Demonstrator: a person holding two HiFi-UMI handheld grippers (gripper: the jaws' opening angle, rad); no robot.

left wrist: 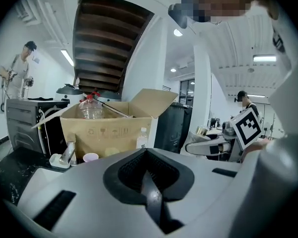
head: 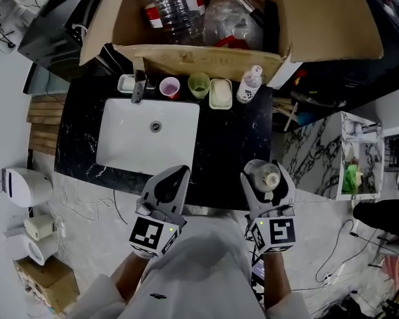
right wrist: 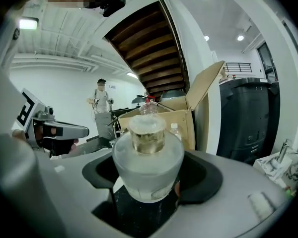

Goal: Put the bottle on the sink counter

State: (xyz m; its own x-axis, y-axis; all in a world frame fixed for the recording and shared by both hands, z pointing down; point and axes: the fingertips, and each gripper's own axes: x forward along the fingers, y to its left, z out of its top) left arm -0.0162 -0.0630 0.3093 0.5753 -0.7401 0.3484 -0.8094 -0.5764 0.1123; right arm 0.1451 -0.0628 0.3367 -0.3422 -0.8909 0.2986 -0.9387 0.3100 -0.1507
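Note:
A squat frosted bottle (head: 266,176) with a pale cap stands upright between the jaws of my right gripper (head: 268,180), which is shut on it over the front right edge of the black marble sink counter (head: 229,145). In the right gripper view the bottle (right wrist: 148,162) fills the gap between the jaws, with dark marble beneath it. I cannot tell whether its base touches the counter. My left gripper (head: 175,178) hovers at the counter's front edge, just right of the white basin (head: 130,145). It is shut, with nothing in it.
Along the back of the counter stand a faucet (head: 139,85), a pink cup (head: 169,87), a green cup (head: 199,84), a soap dish (head: 220,94) and a small clear bottle (head: 249,85). Behind them sits an open cardboard box (head: 186,60) of plastic bottles. A marble shelf (head: 312,158) stands at right.

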